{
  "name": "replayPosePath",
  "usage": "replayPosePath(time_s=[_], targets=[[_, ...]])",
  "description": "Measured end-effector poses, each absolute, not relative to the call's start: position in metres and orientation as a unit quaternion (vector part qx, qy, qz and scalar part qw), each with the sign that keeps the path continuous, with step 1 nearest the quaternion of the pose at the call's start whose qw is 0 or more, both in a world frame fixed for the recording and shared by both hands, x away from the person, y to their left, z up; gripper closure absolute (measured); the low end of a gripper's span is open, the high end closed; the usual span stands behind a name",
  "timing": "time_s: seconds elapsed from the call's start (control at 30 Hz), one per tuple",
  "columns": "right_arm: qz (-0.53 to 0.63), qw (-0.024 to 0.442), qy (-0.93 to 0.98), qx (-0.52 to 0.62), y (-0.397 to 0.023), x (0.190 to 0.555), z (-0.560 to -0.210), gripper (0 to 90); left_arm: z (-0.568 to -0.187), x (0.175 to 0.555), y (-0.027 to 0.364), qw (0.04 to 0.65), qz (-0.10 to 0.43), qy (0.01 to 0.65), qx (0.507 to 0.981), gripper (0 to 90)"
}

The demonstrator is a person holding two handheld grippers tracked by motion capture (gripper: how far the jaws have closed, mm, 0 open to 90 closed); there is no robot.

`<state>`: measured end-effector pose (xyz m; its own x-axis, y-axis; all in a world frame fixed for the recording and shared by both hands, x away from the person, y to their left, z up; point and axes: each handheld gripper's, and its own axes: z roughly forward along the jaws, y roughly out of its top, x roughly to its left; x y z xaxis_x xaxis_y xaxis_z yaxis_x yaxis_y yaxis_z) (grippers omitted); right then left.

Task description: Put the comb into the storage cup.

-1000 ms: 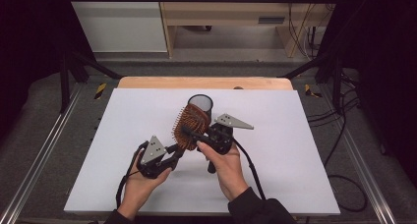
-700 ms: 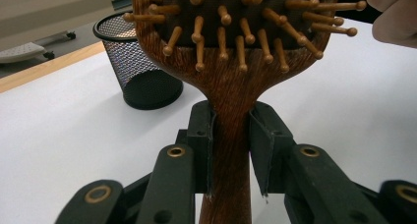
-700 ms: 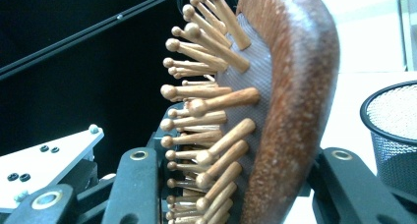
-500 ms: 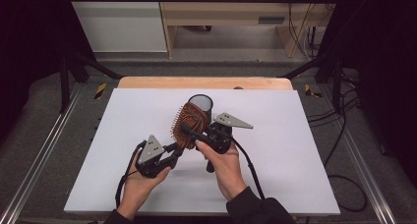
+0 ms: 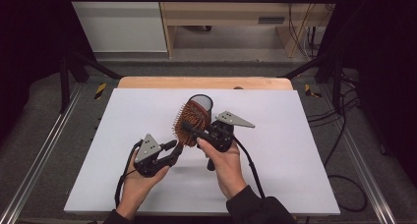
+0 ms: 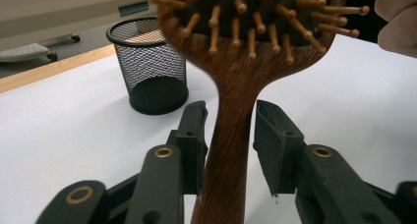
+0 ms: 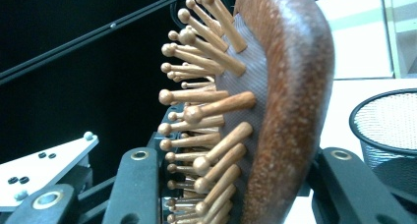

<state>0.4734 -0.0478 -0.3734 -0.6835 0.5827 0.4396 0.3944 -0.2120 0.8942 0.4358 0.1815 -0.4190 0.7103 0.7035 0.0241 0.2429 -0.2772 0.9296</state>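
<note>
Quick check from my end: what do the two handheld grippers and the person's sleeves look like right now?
Both the left gripper and the right gripper are black, each topped with a grey three-cornered plate and trailing a black cable. Their black jaws carry brass-coloured rivets at the pivots. The person's right sleeve is dark; both hands are ungloved.

hairbrush (image 6: 231,135): is showing reddish-brown wood, with lighter tan wooden pins
brush cushion (image 7: 246,81): is looking grey-brown
pen cup (image 6: 150,62): is showing black wire mesh
table sheet (image 5: 295,135): is appearing plain white
table edge (image 5: 147,82): is showing light wood
gripper plates (image 5: 235,119): are looking grey
</note>
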Motion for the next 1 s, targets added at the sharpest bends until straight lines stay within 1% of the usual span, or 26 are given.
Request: replayPosePath(time_s=[0.23, 0.3, 0.5, 0.57, 0.63, 0.7, 0.73, 0.83, 1.0], targets=[[0.671, 0.079, 0.616, 0.406, -0.058, 0.482, -0.371, 53.7, -0.419, 0.433, 0.189, 0.522, 0.236, 0.313, 0.758, 44.4], [0.668, 0.081, 0.614, 0.413, -0.062, 0.486, -0.370, 53.7, -0.420, 0.430, 0.195, 0.520, 0.247, 0.315, 0.755, 40.2], [0.662, 0.094, 0.613, 0.420, -0.071, 0.497, -0.365, 53.5, -0.423, 0.418, 0.224, 0.525, 0.252, 0.328, 0.744, 28.1], [0.662, 0.099, 0.613, 0.420, -0.073, 0.499, -0.362, 53.5, -0.425, 0.412, 0.237, 0.528, 0.255, 0.341, 0.735, 24.4], [0.659, 0.106, 0.613, 0.422, -0.074, 0.501, -0.359, 53.4, -0.427, 0.408, 0.248, 0.530, 0.264, 0.356, 0.723, 19.3], [0.656, 0.115, 0.617, 0.419, -0.075, 0.503, -0.355, 53.3, -0.430, 0.408, 0.256, 0.535, 0.270, 0.371, 0.709, 11.7], [0.655, 0.117, 0.617, 0.419, -0.075, 0.504, -0.353, 53.3, -0.431, 0.410, 0.260, 0.534, 0.274, 0.374, 0.707, 9.7], [0.654, 0.121, 0.616, 0.421, -0.076, 0.509, -0.349, 53.2, -0.433, 0.417, 0.268, 0.536, 0.281, 0.381, 0.699, 6.1], [0.656, 0.123, 0.609, 0.428, -0.078, 0.520, -0.344, 53.1, -0.433, 0.420, 0.286, 0.559, 0.283, 0.388, 0.676, 6.0]])
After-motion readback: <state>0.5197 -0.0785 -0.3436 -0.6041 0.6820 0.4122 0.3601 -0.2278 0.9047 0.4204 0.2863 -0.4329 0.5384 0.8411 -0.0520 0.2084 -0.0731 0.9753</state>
